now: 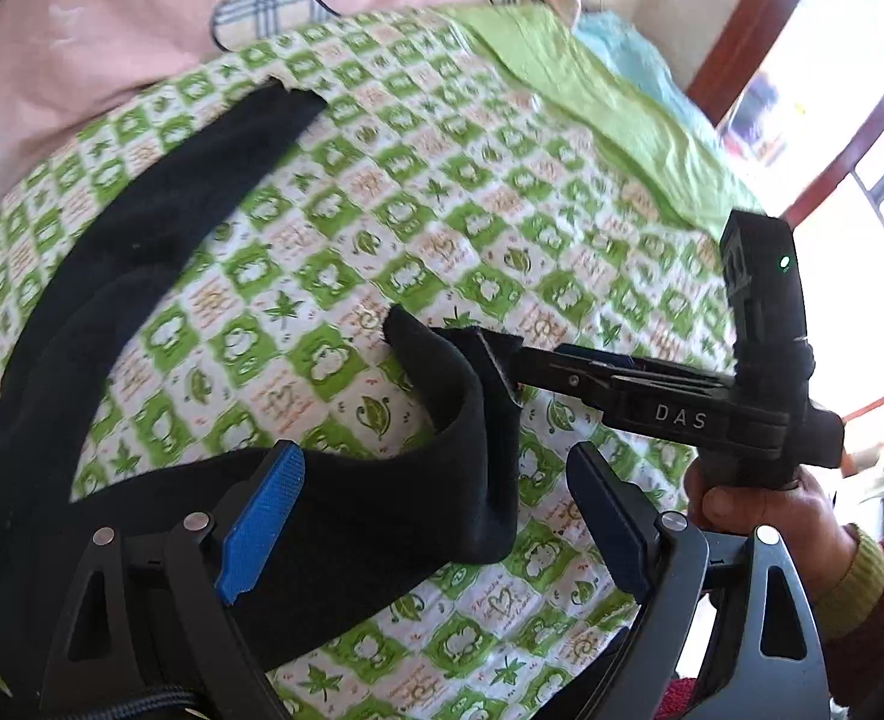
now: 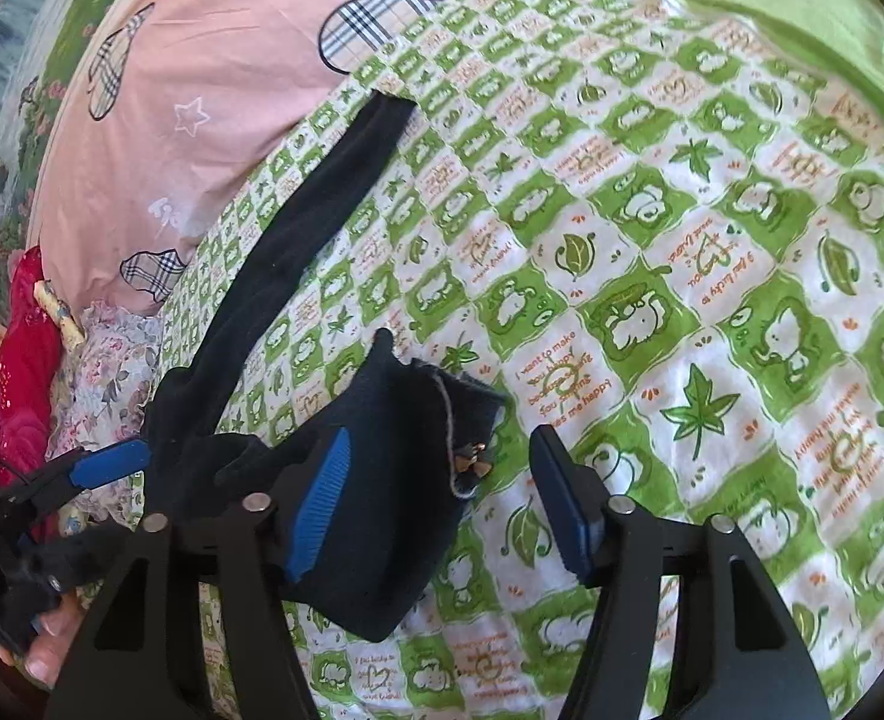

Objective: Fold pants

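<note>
Blue-padded right gripper (image 2: pixel 442 504) jaws half open around soft, limp black knit pants (image 2: pixel 382 480), unpinched; left gripper (image 1: pixel 436 528) jaws gape; grip hem.

A: The pants (image 1: pixel 172 192) look like soft, matt black knit cloth lying on the bedspread (image 1: pixel 442 180).

B: Yes; the bedspread is printed quilted cotton, and beyond it lies a smooth pink pillowcase (image 2: pixel 232 72).

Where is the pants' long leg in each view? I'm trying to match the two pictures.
Left wrist view: the leg arcs from lower left up to upper centre-left.
Right wrist view: the leg runs as a narrow strip from centre-left up to upper centre.
Shared landmark: the pink pillow just beyond its end.
</note>
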